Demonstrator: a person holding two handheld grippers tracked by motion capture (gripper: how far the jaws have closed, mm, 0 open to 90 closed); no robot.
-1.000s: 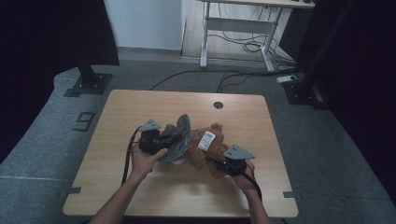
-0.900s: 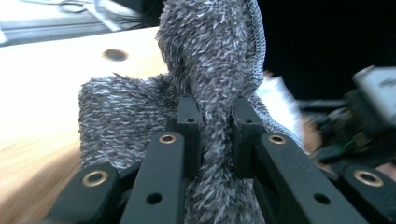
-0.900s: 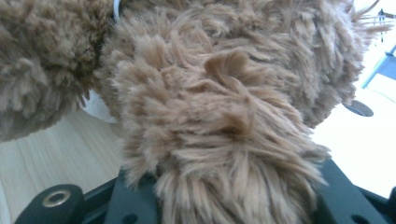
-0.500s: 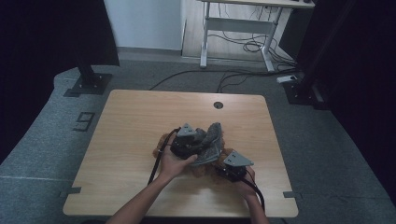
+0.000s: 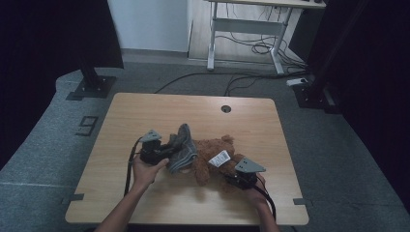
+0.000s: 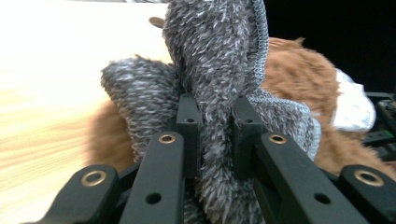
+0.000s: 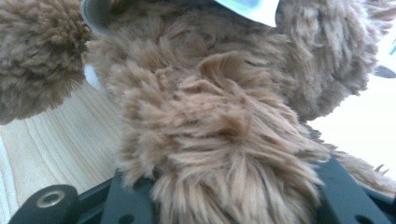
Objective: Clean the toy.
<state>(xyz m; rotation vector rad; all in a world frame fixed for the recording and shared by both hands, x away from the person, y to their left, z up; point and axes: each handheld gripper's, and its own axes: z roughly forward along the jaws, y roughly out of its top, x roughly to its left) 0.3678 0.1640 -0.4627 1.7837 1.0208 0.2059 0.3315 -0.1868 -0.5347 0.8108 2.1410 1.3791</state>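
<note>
A brown teddy bear (image 5: 207,168) lies on the wooden table (image 5: 145,116), with a white tag (image 5: 220,158) on it. My left gripper (image 5: 170,147) is shut on a grey knit garment (image 5: 183,145) that it holds against the bear's left side. In the left gripper view the knit garment (image 6: 215,51) is pinched between the left gripper (image 6: 217,116) jaws, with the bear (image 6: 299,70) behind. My right gripper (image 5: 231,180) is shut on the bear's lower right limb. Brown fur (image 7: 210,116) bulges out between the right gripper (image 7: 224,186) jaws and hides their tips.
A round cable hole (image 5: 226,108) sits near the table's far edge. Behind the table stand a white desk frame (image 5: 244,24) with cables on the floor and black stands (image 5: 92,82) at both sides. Bare tabletop lies to the left and far side.
The left gripper swung right over the bear with the grey garment, then came back left to the bear's side. The right gripper shifted slightly toward the front edge, still gripping the bear.
</note>
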